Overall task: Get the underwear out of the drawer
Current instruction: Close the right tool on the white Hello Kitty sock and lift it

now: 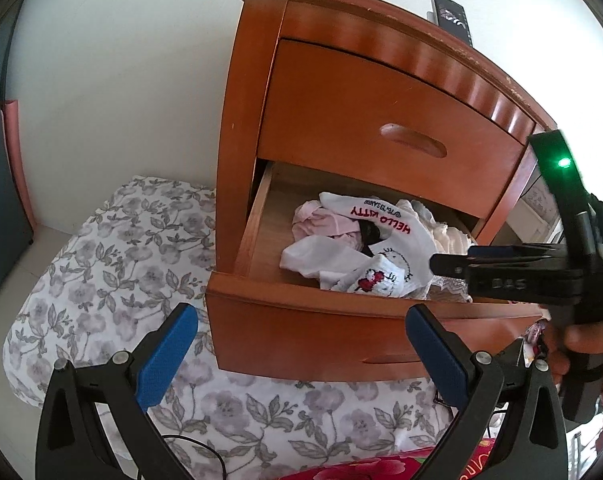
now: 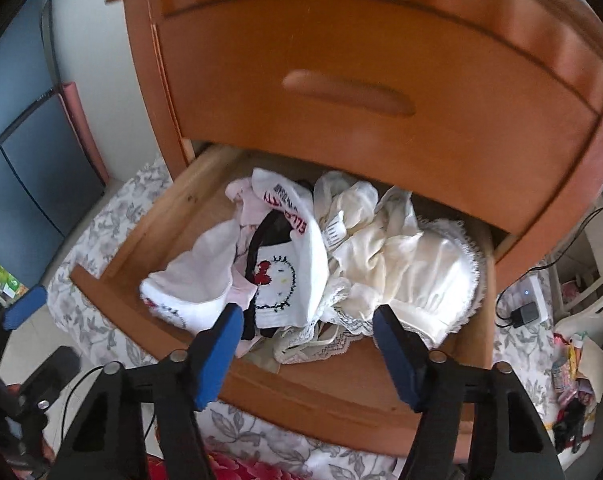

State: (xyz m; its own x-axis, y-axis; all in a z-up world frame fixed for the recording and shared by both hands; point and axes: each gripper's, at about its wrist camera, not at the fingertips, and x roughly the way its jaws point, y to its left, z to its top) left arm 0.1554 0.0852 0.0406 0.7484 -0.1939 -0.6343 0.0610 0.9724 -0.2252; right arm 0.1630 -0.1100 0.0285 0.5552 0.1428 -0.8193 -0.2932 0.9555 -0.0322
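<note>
Lower drawer (image 2: 149, 304) is sitting pulled out w/ underwear pile (image 2: 285, 264) inside. Right gripper (image 2: 305, 344) is hovering over the near edge, jaws wide, empty. Left gripper (image 1: 301, 344) is waiting below the drawer front, also wide. Best bet: pinch one top fold, lift straight up.

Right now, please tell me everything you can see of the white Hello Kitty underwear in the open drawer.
The Hello Kitty underwear is white cloth, soft-looking, with a cat face and red bow on the front and red "HELLO KITTY" letters along its band. It lies crumpled, not folded, in the open lower drawer, towards the left-middle of the pile. Pink cloth lies beside it on the left, cream lace-edged garments on the right, and something black shows in its opening. No hand-held gripper touches it.
</note>
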